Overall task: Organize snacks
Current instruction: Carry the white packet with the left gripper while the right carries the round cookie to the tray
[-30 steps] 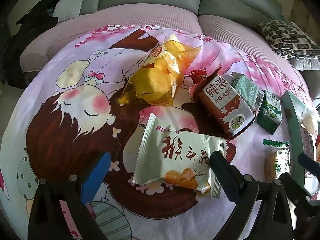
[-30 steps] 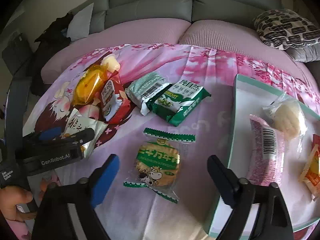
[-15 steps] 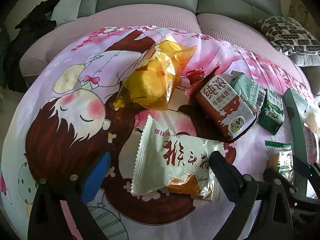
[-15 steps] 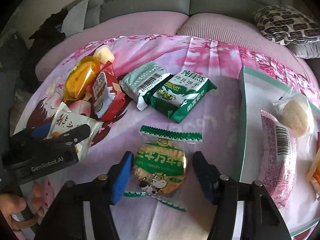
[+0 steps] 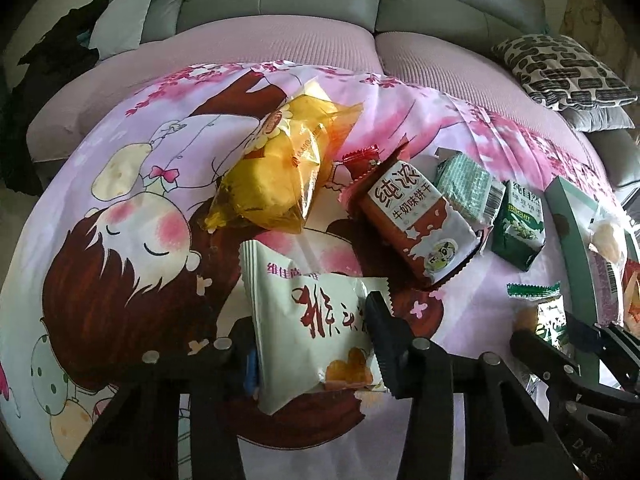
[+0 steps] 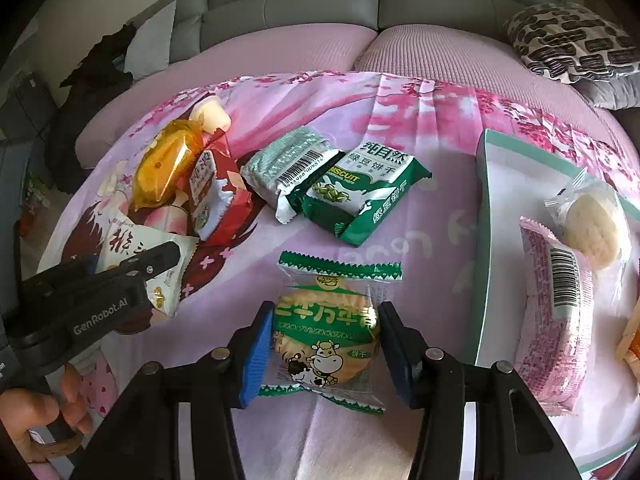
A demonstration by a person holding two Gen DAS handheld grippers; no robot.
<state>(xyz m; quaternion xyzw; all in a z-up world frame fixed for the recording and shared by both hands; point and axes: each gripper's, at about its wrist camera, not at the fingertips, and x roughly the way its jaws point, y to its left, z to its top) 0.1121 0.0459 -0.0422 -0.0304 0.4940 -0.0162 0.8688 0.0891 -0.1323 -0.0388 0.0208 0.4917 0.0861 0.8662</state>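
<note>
My left gripper (image 5: 312, 344) is shut on a white snack pack with red characters (image 5: 316, 328), tilted up off the pink cartoon cloth (image 5: 120, 208). My right gripper (image 6: 326, 344) is shut on a round cookie in a green-and-clear wrapper (image 6: 326, 332), still low over the cloth. A teal-rimmed white tray (image 6: 484, 216) at the right holds a pink pack (image 6: 556, 320) and a round rice cracker (image 6: 592, 228). On the cloth lie a yellow cake bag (image 5: 276, 176), a red-brown biscuit pack (image 5: 412, 220), a pale green pack (image 6: 292, 168) and a dark green biscuit pack (image 6: 364, 196).
A grey sofa (image 5: 320, 0) with pink seat covers runs behind the cloth. A black-and-white patterned cushion (image 5: 560, 68) sits at the far right. The left gripper body (image 6: 88, 300) and the hand holding it show at the left of the right wrist view.
Both grippers closed from wide open. The left closed on the white pack and tilted it up. The right moved forward and closed on the green-wrapped cookie.
</note>
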